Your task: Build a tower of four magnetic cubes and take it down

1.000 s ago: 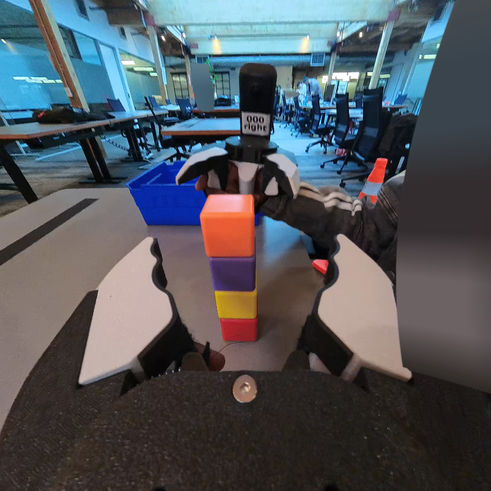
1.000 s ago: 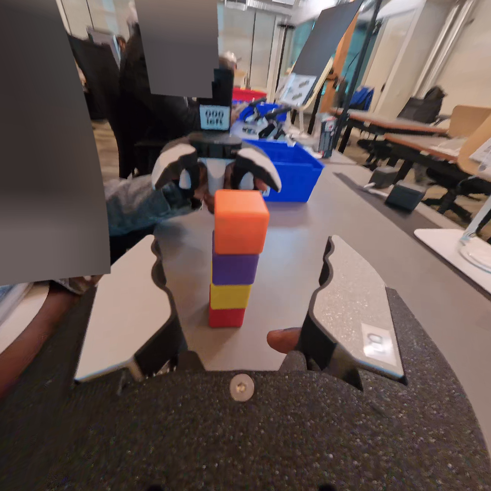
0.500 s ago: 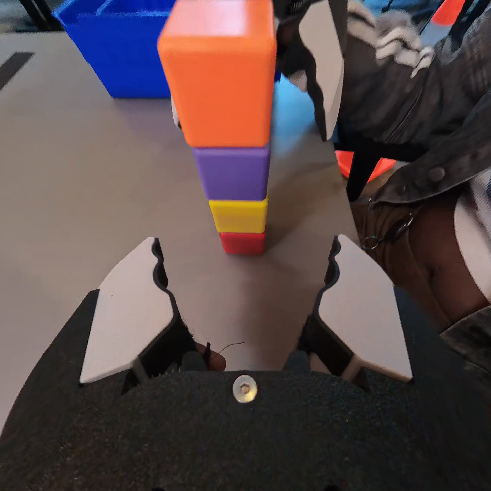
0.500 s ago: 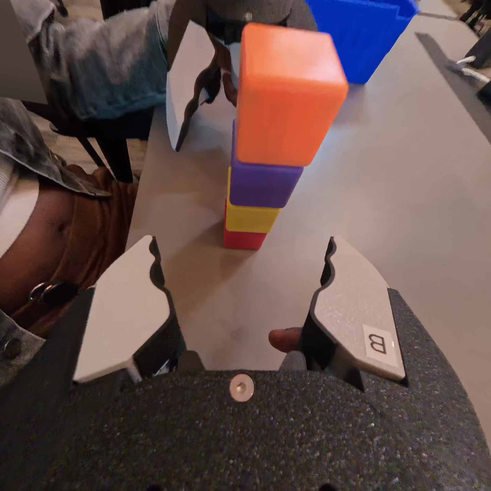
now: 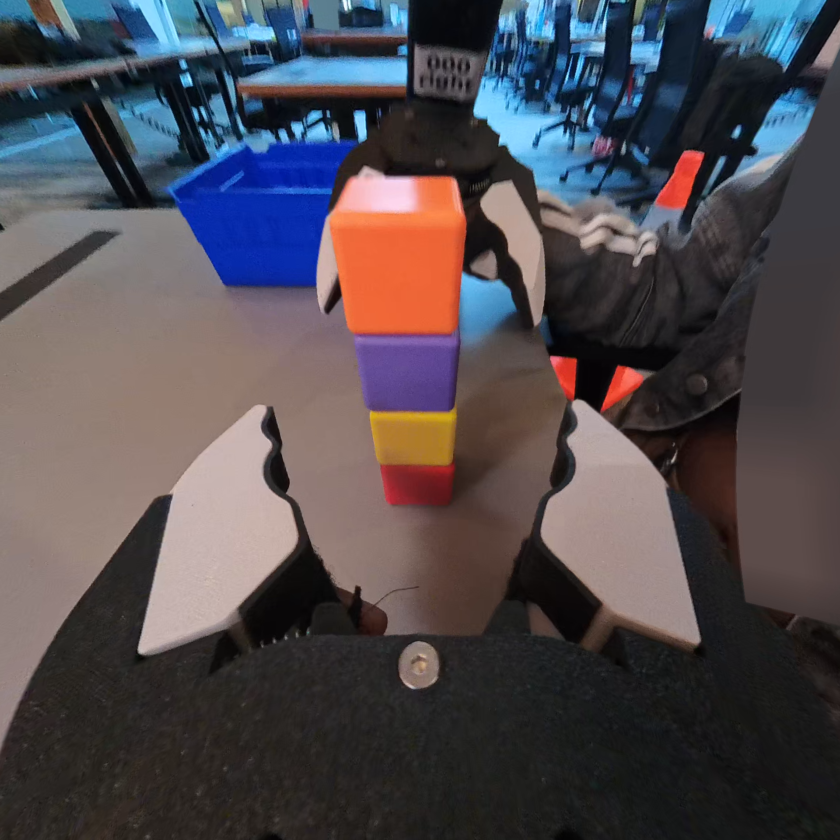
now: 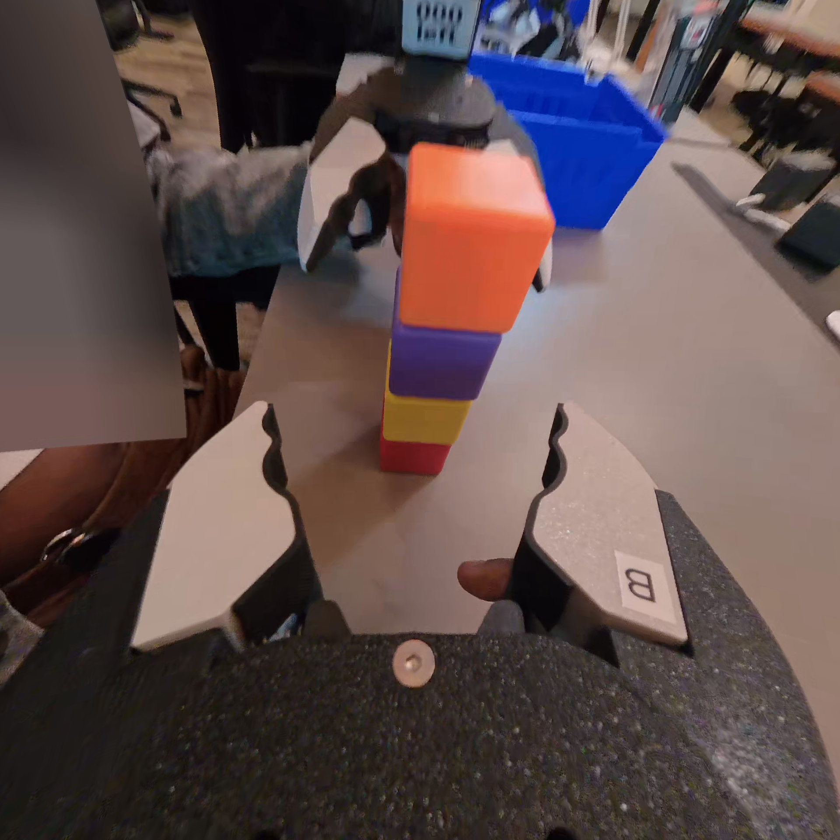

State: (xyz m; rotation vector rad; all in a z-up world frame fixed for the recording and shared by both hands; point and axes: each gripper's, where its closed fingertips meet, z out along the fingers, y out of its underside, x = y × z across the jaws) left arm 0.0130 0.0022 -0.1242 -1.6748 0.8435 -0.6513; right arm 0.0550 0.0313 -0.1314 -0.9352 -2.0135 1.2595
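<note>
While both tools gape empty, the four-cube tower stands complete on the grey surface.
Left tool (image 5: 416,459) and right tool (image 6: 411,454) face each other across the stacked rigid plastic cubes; the orange top cube (image 5: 400,254) looks light, smooth, best pinched by opposite flat sides.

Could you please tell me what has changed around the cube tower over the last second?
Both open grippers, left and right, tipped steeply down over the tower, then levelled partway; neither gripped anything. The orange plastic cube still tops purple, yellow and red.
</note>
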